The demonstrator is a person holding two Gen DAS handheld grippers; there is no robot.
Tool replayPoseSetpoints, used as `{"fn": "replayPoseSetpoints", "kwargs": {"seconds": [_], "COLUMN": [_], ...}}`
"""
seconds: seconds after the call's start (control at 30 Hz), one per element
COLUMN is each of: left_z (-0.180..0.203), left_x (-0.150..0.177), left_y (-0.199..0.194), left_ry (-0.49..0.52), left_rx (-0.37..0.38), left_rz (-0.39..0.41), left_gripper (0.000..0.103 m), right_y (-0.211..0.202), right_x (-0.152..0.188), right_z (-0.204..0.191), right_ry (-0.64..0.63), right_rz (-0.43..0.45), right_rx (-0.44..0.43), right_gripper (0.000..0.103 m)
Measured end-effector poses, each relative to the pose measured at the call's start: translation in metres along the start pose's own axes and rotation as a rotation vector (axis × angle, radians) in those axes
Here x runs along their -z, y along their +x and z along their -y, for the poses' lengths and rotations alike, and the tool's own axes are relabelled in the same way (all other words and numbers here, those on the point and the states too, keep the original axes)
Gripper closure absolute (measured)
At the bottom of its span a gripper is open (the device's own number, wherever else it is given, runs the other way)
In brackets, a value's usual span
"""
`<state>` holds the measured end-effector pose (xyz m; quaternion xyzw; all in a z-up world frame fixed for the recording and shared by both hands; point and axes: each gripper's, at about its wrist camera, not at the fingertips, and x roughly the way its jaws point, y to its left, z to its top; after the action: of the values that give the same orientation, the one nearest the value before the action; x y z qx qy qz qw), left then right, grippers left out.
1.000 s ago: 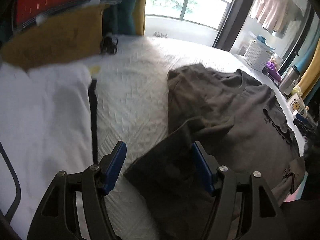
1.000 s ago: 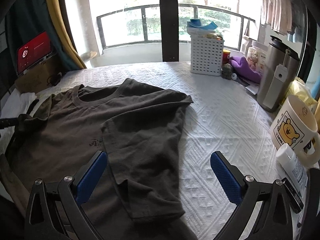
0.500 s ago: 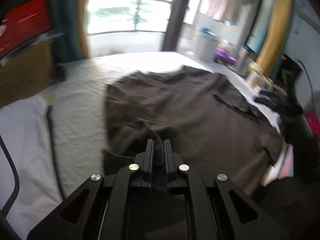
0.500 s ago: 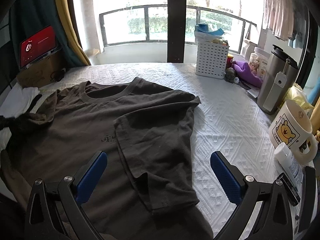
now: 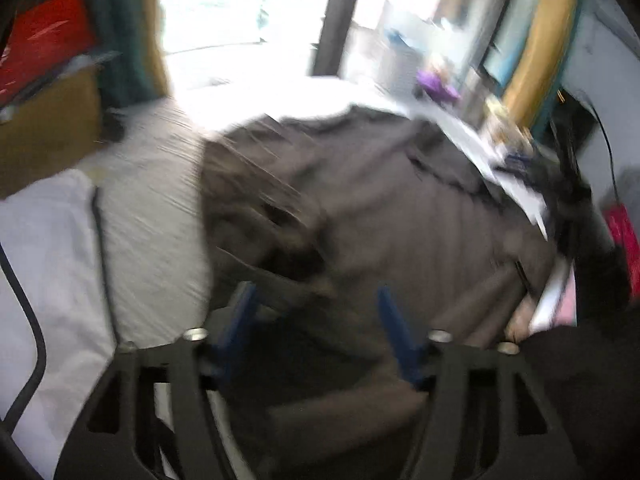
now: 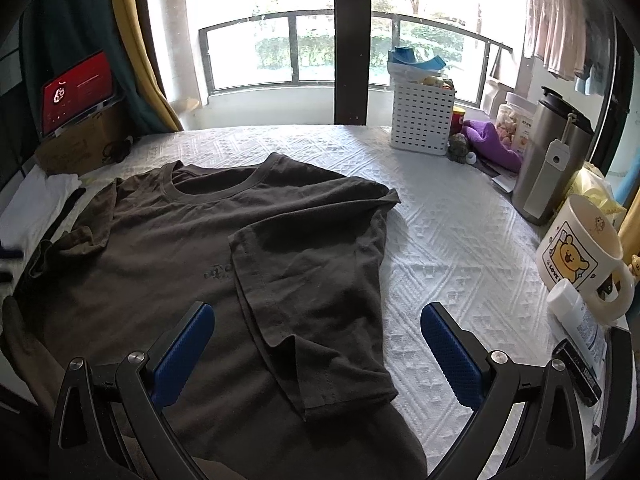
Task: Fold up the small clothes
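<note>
I see the dark brown cotton T-shirt under both grippers: left gripper jaws just reopened, empty; right gripper jaws apart.

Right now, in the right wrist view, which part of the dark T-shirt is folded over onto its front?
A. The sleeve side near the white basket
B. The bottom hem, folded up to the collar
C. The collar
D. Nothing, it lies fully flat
A: the sleeve side of the dark T-shirt nearer the white basket lies doubled over the chest, while the collar stays open and flat.
</note>
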<state>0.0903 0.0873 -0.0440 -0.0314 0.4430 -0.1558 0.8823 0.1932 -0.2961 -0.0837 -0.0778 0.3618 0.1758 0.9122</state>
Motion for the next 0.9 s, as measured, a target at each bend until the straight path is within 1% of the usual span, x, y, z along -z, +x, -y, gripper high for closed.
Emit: {"fn": "replayPoseSetpoints", "kwargs": {"seconds": [0.07,0.17,0.27,0.3,0.33,0.37,0.43,0.5,0.53,0.63,0.67,0.73,0.83,0.9], "left_z": [-0.019,-0.039,-0.054,-0.055,-0.055,-0.052,-0.047,-0.038,-0.034,-0.014,-0.003,0.009,0.018,0.019], "left_x": [-0.009,-0.015,-0.016,-0.014,-0.011,-0.008,-0.004,0.002,0.004,0.008,0.011,0.013,0.021,0.029], "left_y": [0.004,0.019,0.039,0.044,0.046,0.049,0.051,0.049,0.048,0.035,0.027,0.024,0.033,0.043], "left_ry": [-0.05,-0.12,-0.186,-0.191,-0.189,-0.175,-0.148,-0.114,-0.101,-0.033,0.006,0.043,0.061,0.064], "left_rx": [-0.05,-0.076,-0.08,-0.059,-0.046,-0.047,-0.053,-0.031,-0.026,-0.027,-0.008,0.023,0.051,0.059], "left_rz": [0.013,0.001,-0.025,-0.029,-0.029,-0.025,-0.037,-0.042,-0.043,-0.023,-0.006,-0.014,-0.061,-0.114], "left_gripper": [0.036,0.036,0.036,0.036,0.04,0.062,0.09,0.093,0.099,0.099,0.099,0.099,0.099,0.099], "right_y": [0.0,0.0,-0.002,-0.003,-0.003,-0.004,-0.004,-0.003,-0.003,-0.003,-0.003,-0.002,0.0,0.0], "right_x": [-0.001,-0.001,0.001,0.002,0.003,0.004,0.006,0.006,0.006,0.005,0.005,0.003,0.001,0.001], "right_z": [-0.001,-0.001,0.003,0.004,0.006,0.008,0.01,0.011,0.01,0.008,0.006,0.002,-0.004,-0.006], "right_ry": [-0.004,-0.002,0.008,0.013,0.019,0.023,0.03,0.031,0.03,0.023,0.02,0.011,0.001,-0.004], "right_rz": [0.002,0.005,0.007,0.006,0.004,0.002,-0.001,-0.003,-0.004,0.0,0.0,0.001,0.002,0.0], "right_rx": [-0.005,-0.007,0.003,0.006,0.011,0.015,0.021,0.023,0.022,0.015,0.013,0.005,-0.006,-0.009], "right_gripper": [0.0,0.0,0.0,0.0,0.0,0.0,0.0,0.0,0.0,0.0,0.0,0.0,0.0,0.0]}}
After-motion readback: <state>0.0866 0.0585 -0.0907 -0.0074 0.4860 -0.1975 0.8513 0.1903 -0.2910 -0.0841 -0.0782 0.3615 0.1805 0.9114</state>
